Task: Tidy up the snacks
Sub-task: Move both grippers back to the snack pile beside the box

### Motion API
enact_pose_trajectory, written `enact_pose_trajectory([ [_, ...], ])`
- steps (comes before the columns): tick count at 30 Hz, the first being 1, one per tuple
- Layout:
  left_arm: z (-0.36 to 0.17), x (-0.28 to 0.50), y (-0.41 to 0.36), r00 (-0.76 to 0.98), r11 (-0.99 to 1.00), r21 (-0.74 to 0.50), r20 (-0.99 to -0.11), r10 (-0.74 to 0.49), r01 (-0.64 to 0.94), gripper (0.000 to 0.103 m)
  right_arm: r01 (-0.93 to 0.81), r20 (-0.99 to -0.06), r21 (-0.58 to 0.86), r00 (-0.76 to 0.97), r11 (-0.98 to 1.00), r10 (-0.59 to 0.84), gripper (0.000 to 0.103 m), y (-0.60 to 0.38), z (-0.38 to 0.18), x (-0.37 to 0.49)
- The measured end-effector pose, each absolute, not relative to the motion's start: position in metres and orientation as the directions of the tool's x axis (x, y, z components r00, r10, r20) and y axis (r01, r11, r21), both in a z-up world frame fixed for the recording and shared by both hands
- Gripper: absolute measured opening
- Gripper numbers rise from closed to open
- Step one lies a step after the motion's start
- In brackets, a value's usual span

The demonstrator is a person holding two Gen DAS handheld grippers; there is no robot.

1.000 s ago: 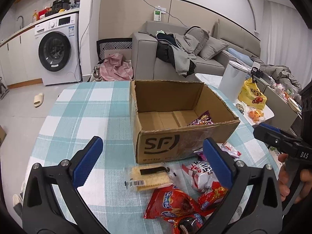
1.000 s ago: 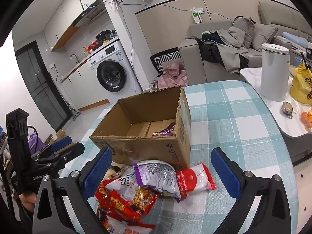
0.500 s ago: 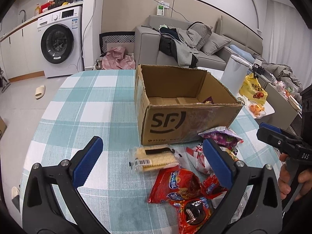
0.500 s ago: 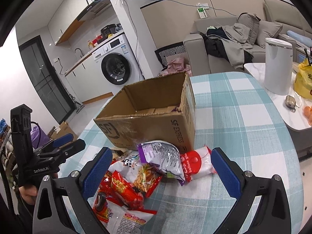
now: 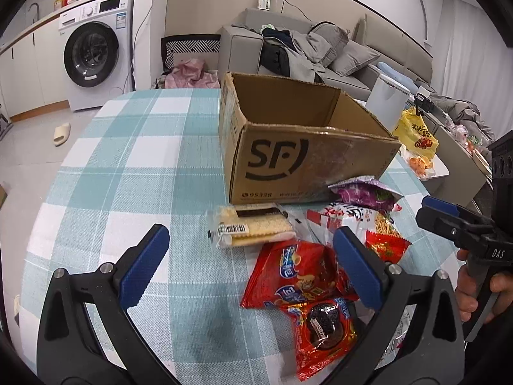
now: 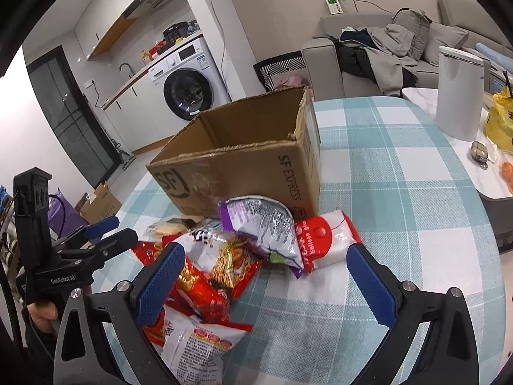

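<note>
An open brown SF cardboard box (image 5: 288,157) stands on the checked tablecloth; it also shows in the right wrist view (image 6: 256,160). A pile of snack packets lies in front of it: a clear cracker pack (image 5: 253,229), a red cookie bag (image 5: 295,276), a red Oreo-style packet (image 5: 323,324), a purple bag (image 6: 263,224), a red-and-white packet (image 6: 323,237), a noodle snack bag (image 6: 231,256). My left gripper (image 5: 250,260) is open and empty above the cracker pack and red bag. My right gripper (image 6: 266,279) is open and empty over the pile.
The round table (image 5: 134,166) has a teal-and-white cloth. A white side table (image 6: 461,147) with a white bin (image 6: 458,93) and a yellow bag (image 6: 500,122) stands to the right. A sofa (image 5: 288,48) and washing machine (image 5: 96,54) are behind.
Both grippers have dropped lower and closer to the snack pile. The box interior is now out of sight. Both stay open.
</note>
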State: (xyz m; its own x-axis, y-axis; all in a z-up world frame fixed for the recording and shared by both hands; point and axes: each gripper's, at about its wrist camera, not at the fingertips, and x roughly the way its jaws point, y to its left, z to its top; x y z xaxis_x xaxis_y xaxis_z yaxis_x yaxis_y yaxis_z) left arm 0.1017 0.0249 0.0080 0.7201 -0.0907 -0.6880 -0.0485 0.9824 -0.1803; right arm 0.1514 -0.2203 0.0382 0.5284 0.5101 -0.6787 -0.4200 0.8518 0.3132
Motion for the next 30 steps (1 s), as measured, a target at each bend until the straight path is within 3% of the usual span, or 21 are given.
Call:
enact_pose_trajectory([
  [20,-0.003,0.089,0.018,0.696,0.978,-0.207,-0.706,-0.133,-0.024,0.101,-0.434,-0.733,0.391,0.386,0.811,0.56,0.103,-0.19,0.002,0.135],
  [23,-0.009,0.092,0.017,0.686,0.978,-0.206,-0.716,-0.131,-0.029,0.101,-0.424,-0.722,0.433,0.365,0.795,0.588,0.1,-0.189,-0.003,0.137],
  [27,-0.016,0.096,0.02,0.676,0.972,-0.234,-0.721,-0.152,-0.03,0.101,-0.42,-0.727,0.445,0.346,0.791,0.593,0.088,-0.184,-0.007,0.139],
  [30,-0.022,0.099,0.021,0.668,0.97,-0.24,-0.728,-0.157,-0.034,0.101,-0.422,-0.726,0.46,0.328,0.782,0.604,0.087,-0.18,-0.011,0.141],
])
